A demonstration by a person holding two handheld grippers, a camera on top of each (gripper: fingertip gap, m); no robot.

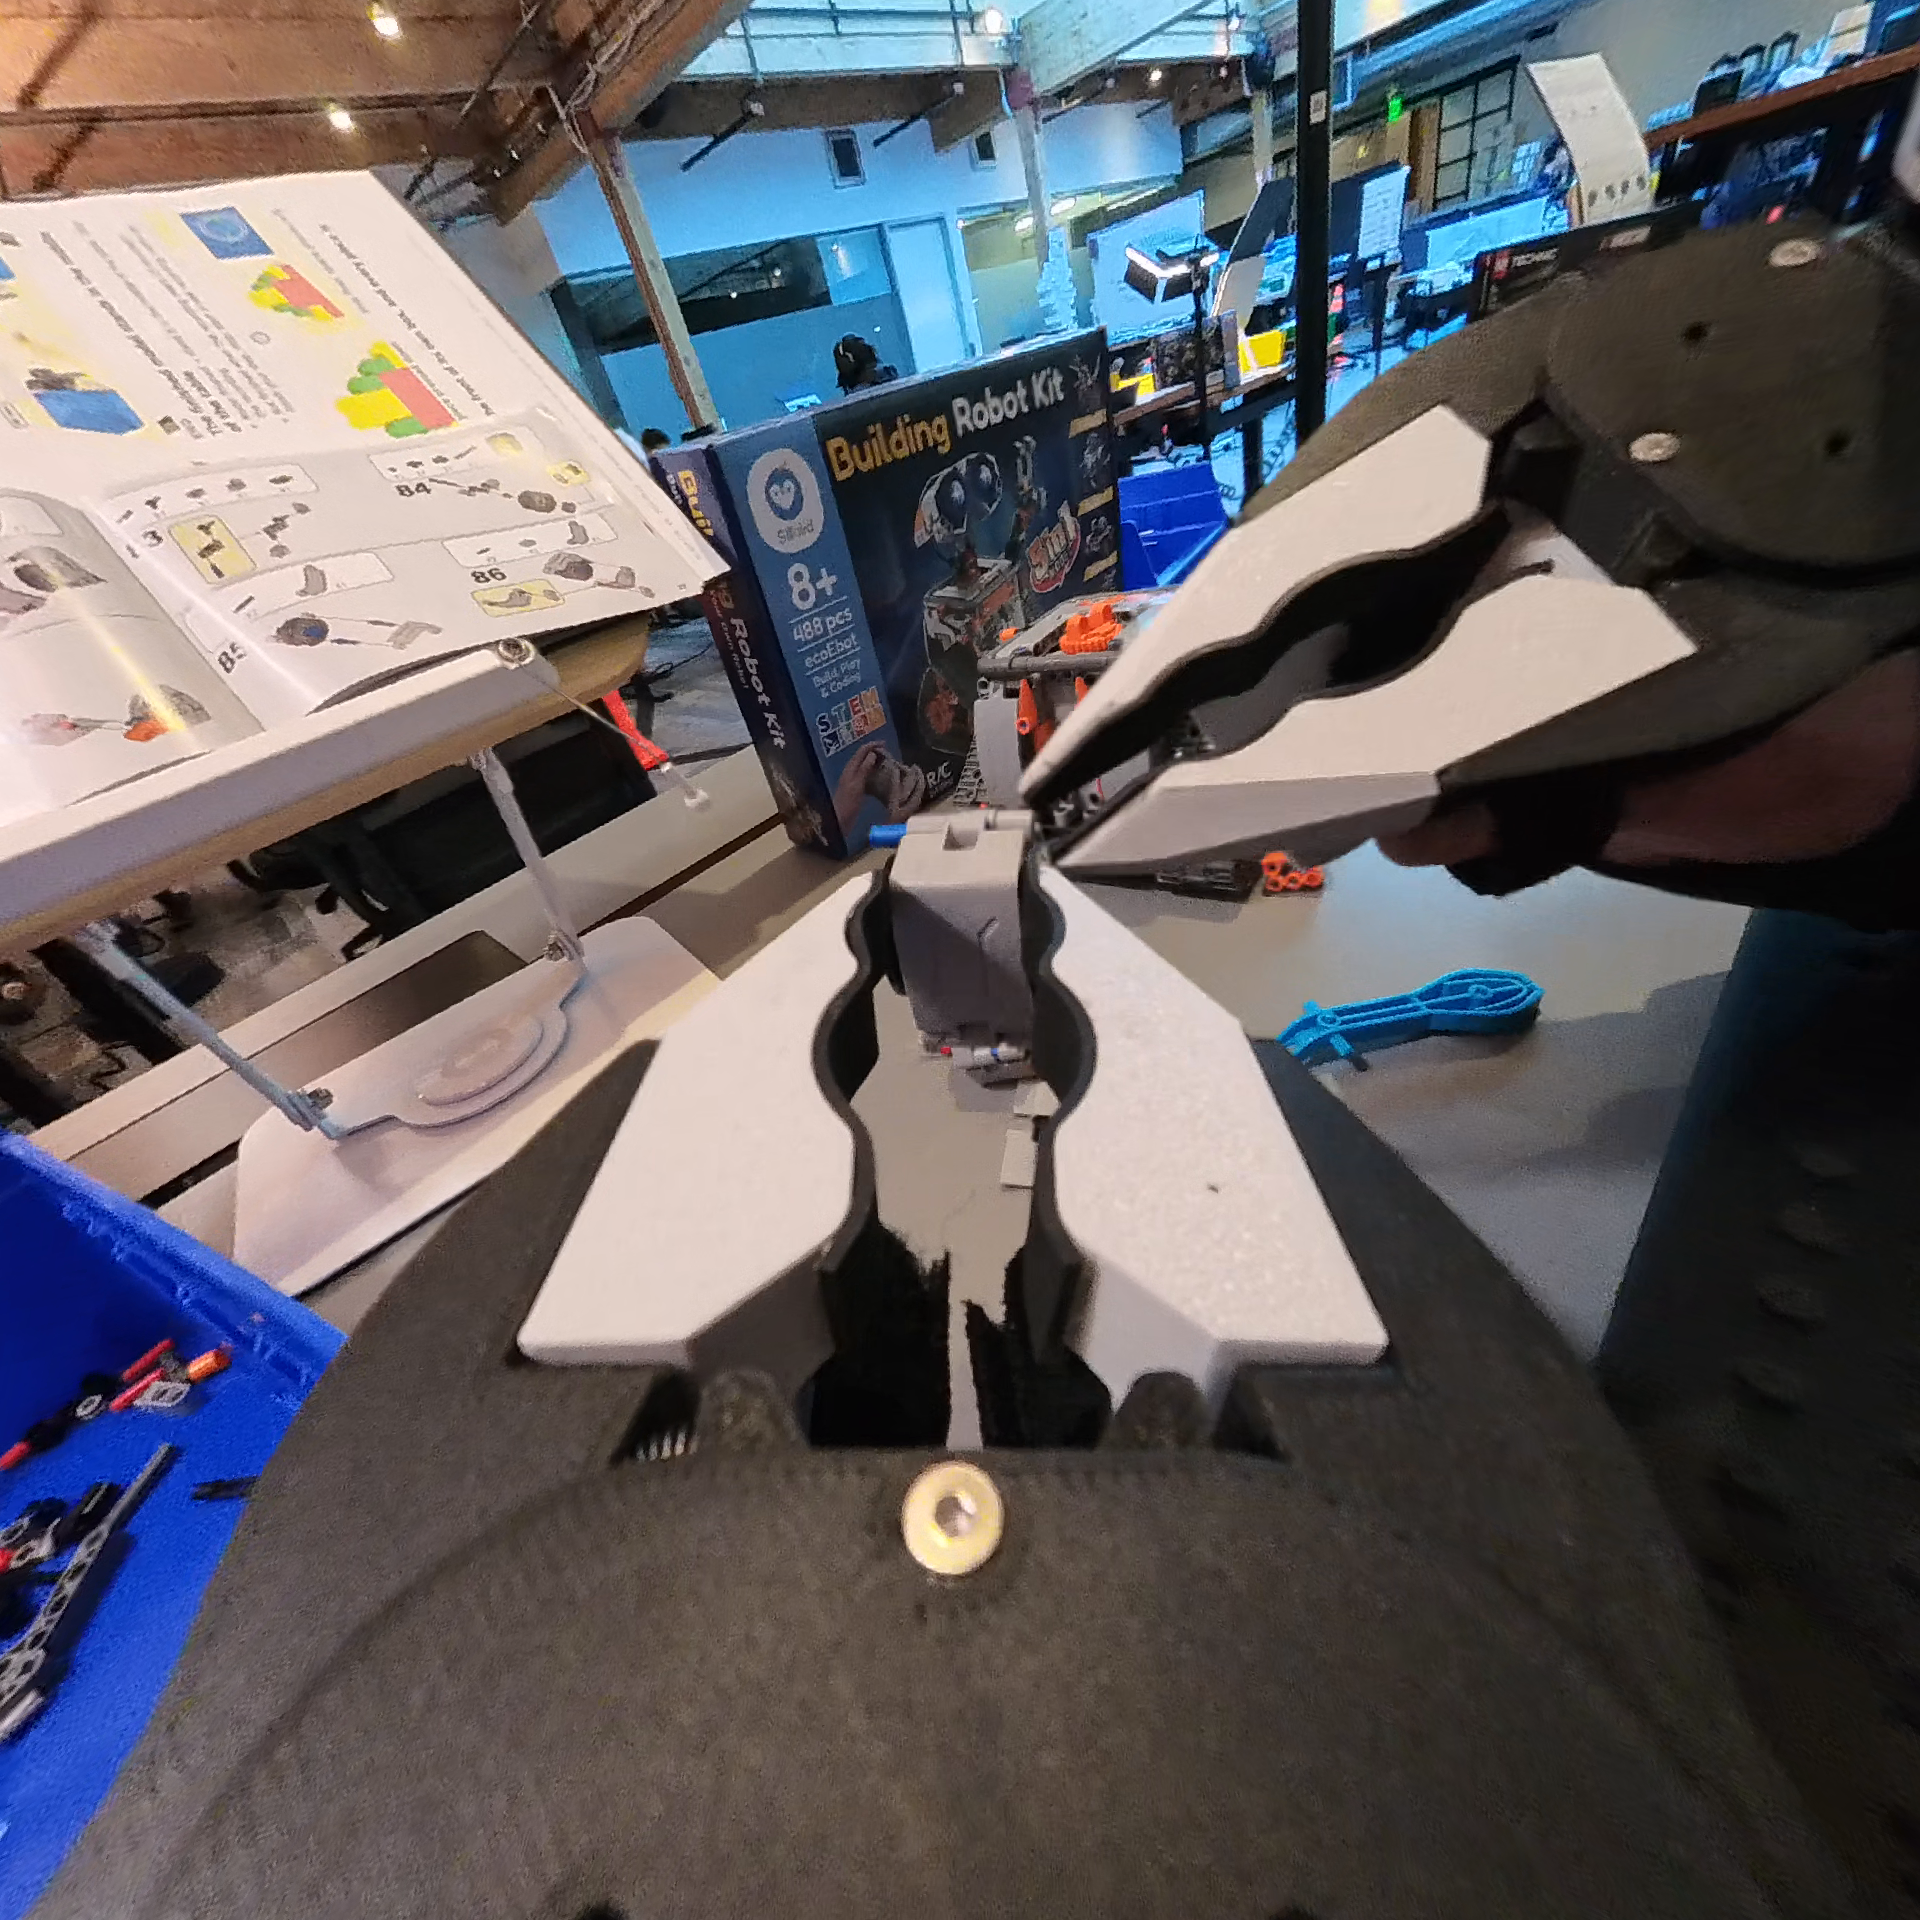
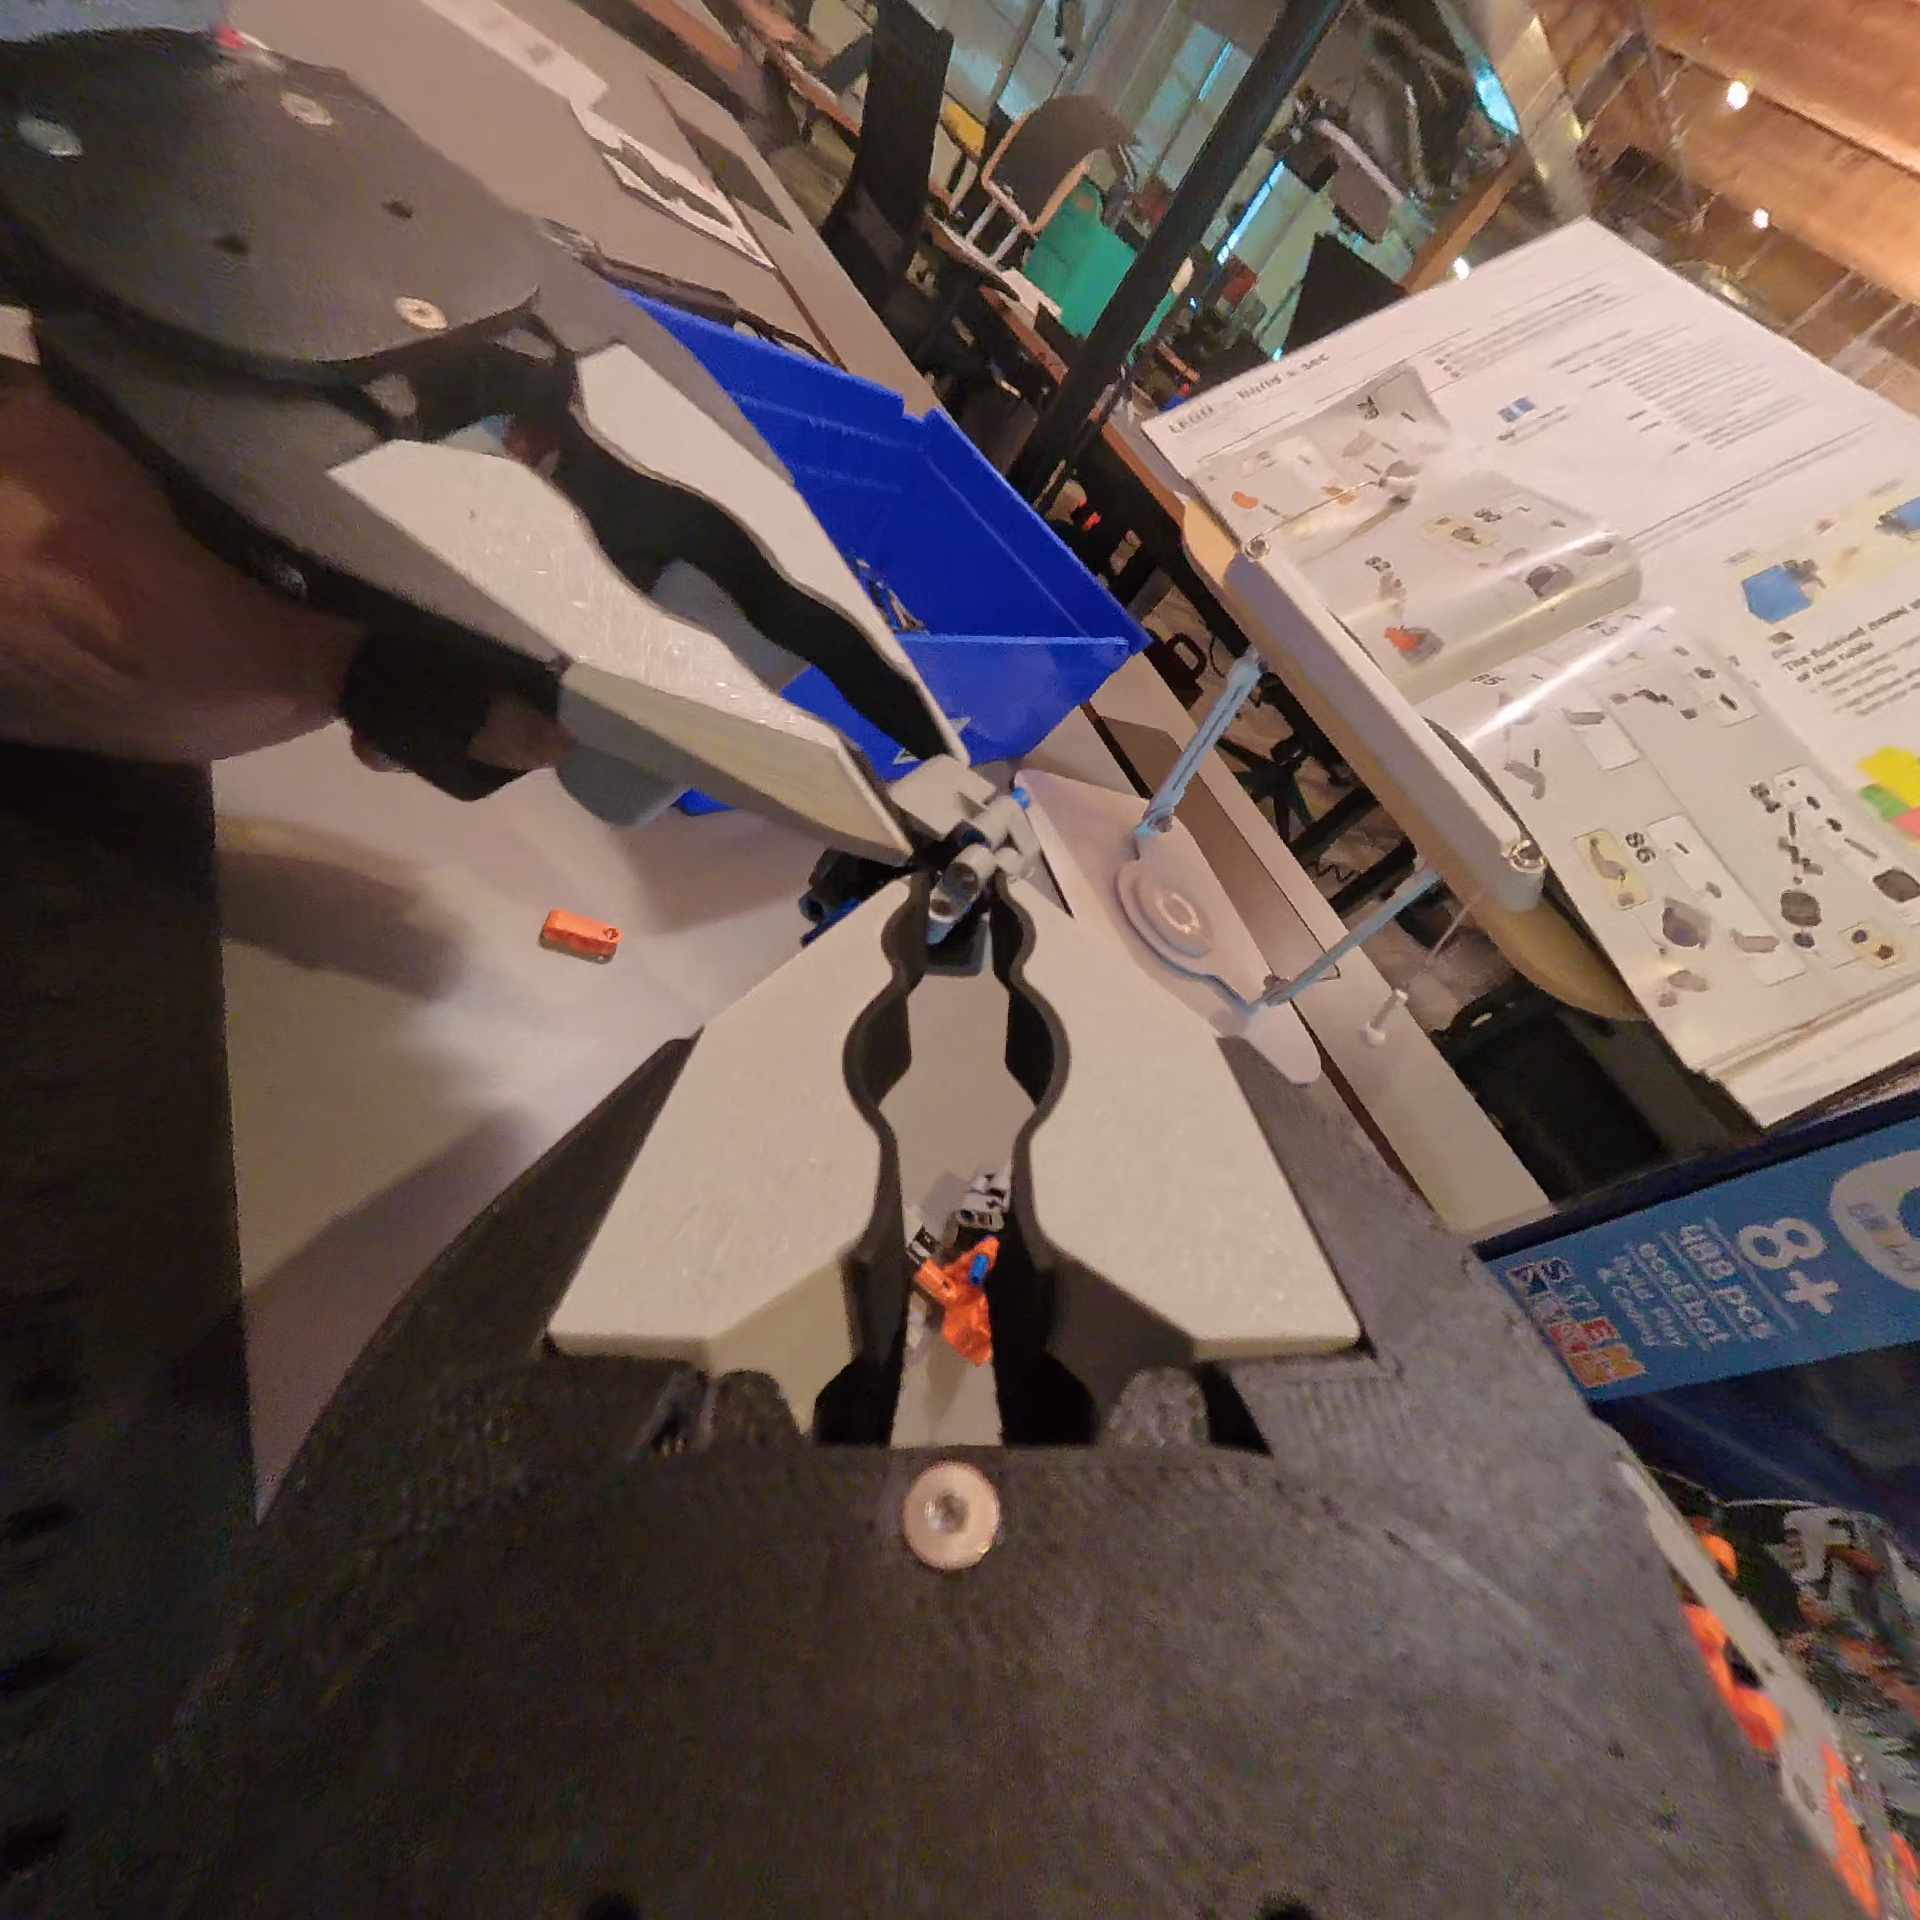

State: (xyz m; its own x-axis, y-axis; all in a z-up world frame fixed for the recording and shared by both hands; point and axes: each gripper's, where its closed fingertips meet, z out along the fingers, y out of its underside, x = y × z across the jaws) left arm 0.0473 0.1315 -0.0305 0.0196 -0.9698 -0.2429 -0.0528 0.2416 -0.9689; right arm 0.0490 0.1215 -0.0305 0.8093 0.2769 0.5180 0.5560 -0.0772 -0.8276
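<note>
In the left wrist view my left gripper (image 1: 958,883) is shut on a grey brick-built block (image 1: 961,930) and holds it upright above the table. My right gripper (image 1: 1039,826) comes in from the right, and its tips touch the block's top right corner. In the right wrist view my right gripper (image 2: 954,896) is shut on a small grey connector piece (image 2: 958,883) with a blue pin. My left gripper (image 2: 930,826) meets it there from the left, tip to tip. Whether the connector is joined to the block is hidden.
An open instruction booklet (image 1: 260,468) (image 2: 1558,644) rests on a metal stand (image 1: 447,1081). A blue parts bin (image 1: 104,1371) (image 2: 935,520) is at the left. A kit box (image 1: 935,582), a part-built model (image 1: 1060,665), a blue tool (image 1: 1423,1013) and an orange piece (image 2: 580,932) are on the grey table. The grippers are tip to tip, or close to it.
</note>
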